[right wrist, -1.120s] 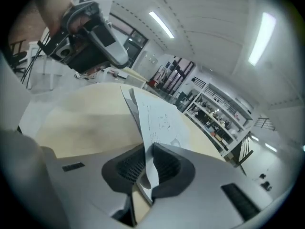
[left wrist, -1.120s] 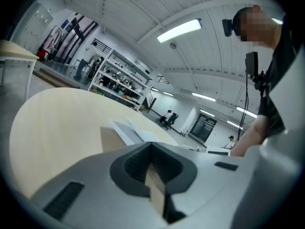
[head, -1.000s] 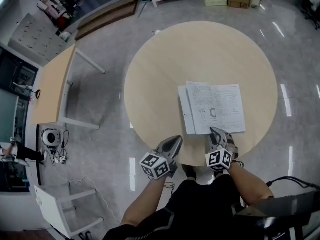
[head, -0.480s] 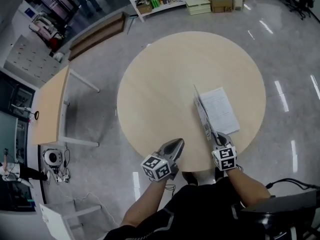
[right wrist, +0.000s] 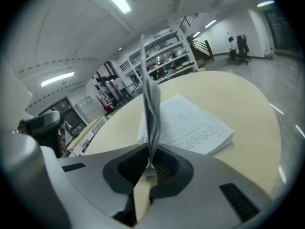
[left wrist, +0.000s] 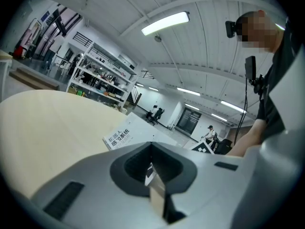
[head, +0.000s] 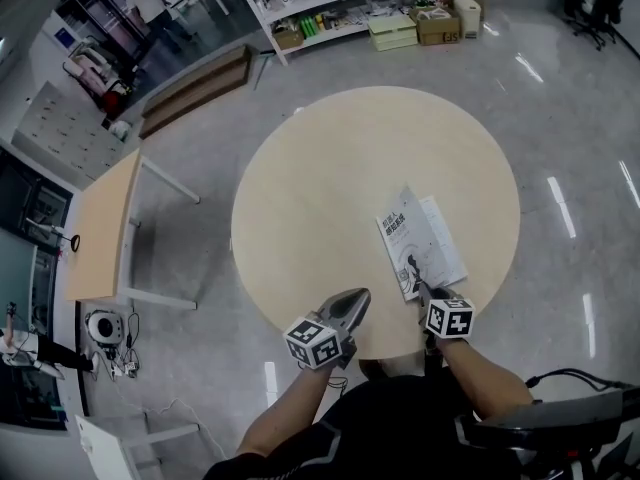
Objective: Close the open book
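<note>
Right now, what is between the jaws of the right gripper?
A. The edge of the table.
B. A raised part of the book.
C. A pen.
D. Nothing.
B: in the right gripper view, the right gripper has its jaws, which have just been closing, pinched on the upright leaves of the book, above its flat pages.

We log surfaces | round pale wooden table [head: 300, 188]: smooth, matt top | white paper book [head: 405, 236]: matt printed pages, thin flexible sheets | grey stone-like floor [head: 210, 248]: polished, we see lamps mirrored in it | left gripper [head: 352, 300]: smooth matt grey plastic shell, darker matt inner recess.
</note>
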